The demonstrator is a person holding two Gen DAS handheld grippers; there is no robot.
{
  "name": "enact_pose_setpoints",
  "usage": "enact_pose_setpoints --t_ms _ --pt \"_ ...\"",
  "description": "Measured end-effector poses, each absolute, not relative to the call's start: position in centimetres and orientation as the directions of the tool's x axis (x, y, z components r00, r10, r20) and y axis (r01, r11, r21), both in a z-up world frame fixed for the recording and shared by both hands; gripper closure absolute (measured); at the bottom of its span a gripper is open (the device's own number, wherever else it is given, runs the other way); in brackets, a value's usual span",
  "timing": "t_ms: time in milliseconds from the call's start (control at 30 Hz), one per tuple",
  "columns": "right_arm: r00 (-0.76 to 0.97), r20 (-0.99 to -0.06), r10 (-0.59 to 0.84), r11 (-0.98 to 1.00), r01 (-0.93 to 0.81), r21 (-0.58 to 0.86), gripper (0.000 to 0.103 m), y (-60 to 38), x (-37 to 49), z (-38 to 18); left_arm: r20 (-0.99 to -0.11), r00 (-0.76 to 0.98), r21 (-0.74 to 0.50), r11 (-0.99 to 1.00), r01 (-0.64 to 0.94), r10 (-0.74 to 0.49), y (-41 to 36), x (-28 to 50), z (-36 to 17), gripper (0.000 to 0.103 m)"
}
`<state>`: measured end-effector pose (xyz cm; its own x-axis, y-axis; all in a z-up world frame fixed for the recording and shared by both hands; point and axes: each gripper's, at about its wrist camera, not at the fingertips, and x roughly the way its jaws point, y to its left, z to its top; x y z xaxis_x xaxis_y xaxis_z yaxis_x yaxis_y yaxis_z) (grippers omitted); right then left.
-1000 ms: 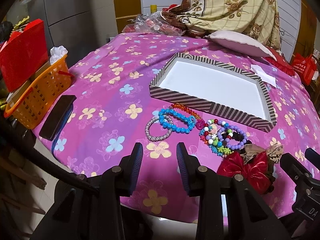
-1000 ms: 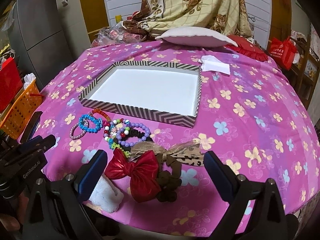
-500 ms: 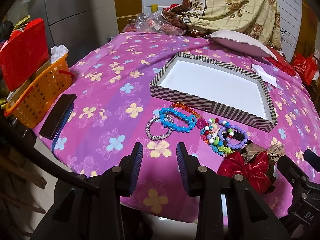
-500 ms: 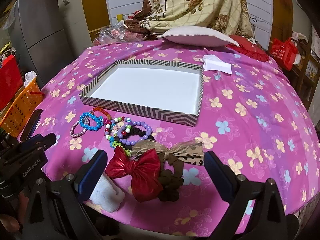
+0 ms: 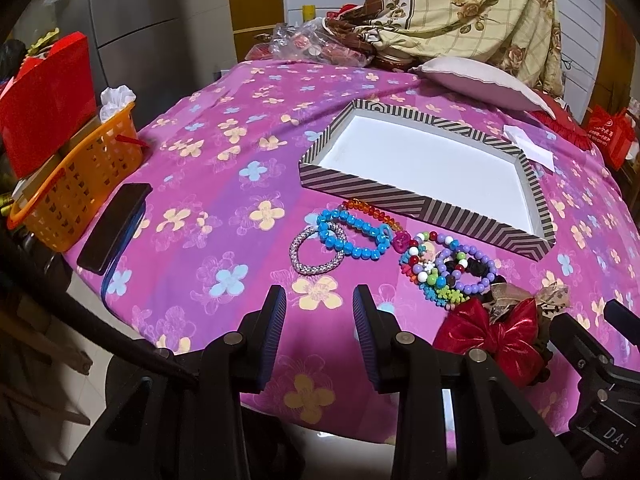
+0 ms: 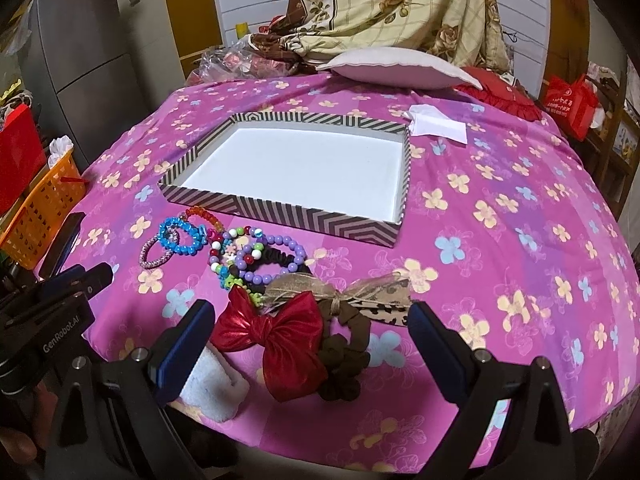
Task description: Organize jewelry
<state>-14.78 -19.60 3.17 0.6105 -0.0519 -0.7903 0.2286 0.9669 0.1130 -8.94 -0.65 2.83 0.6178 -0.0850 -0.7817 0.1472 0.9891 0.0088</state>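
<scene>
— Nothing on the cloth has shifted since a second ago, and neither of my grippers has stirred. What lies ahead of you?

— Biggest first: the pink flowered tablecloth (image 6: 500, 216) fills the view under my fingers. Beyond my tips, well clear of them, sits the striped box (image 6: 316, 213) with its bare white floor.

— And nearer?

— Straight between my right gripper (image 6: 312, 332) tips lie the red bow (image 6: 280, 330), the brown scrunchie (image 6: 344, 354) touching its right side, and a leopard-print ribbon (image 6: 384, 300) just past them. My right jaws stand wide apart, pads touching none of it; I hold nothing.

— The beads?

— Between the bows and the box, off to the left of my right fingers: a purple bead bracelet (image 6: 280, 260) tangled with mixed-colour beads, then the blue bead bracelet (image 6: 180, 236) overlapping a silver sparkly bangle (image 6: 154, 258), with an orange bead strand (image 6: 204, 216) just behind, close to the box wall.

— Your left?

— My left gripper (image 5: 319, 320) hangs over the near edge of the cloth, jaws parted with only cloth between them, empty. The bangle lies just ahead of its tips, the blue beads slightly right.
</scene>
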Motion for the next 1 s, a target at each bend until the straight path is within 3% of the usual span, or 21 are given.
enact_pose_setpoints --t_ms 67,200,1000 --pt "0.589 -0.8 -0.116 0.972 0.232 0.029 0.004 -19.5 -14.6 2.8 -0.783 0.616 0.011 0.989 0.147 -0.083 -0.7 -9.0 2.7 0.058" --pt "0.578 -0.806 -0.13 0.973 0.23 0.008 0.004 -19.5 -14.6 2.7 -0.788 0.61 0.01 0.989 0.147 -0.083 -0.8 -9.0 2.5 0.058" --pt "0.62 -0.783 -0.043 0.985 0.156 0.07 0.004 -18.4 -14.8 2.4 -0.807 0.585 0.005 0.99 0.14 -0.079 -0.6 -8.8 1.6 0.058"
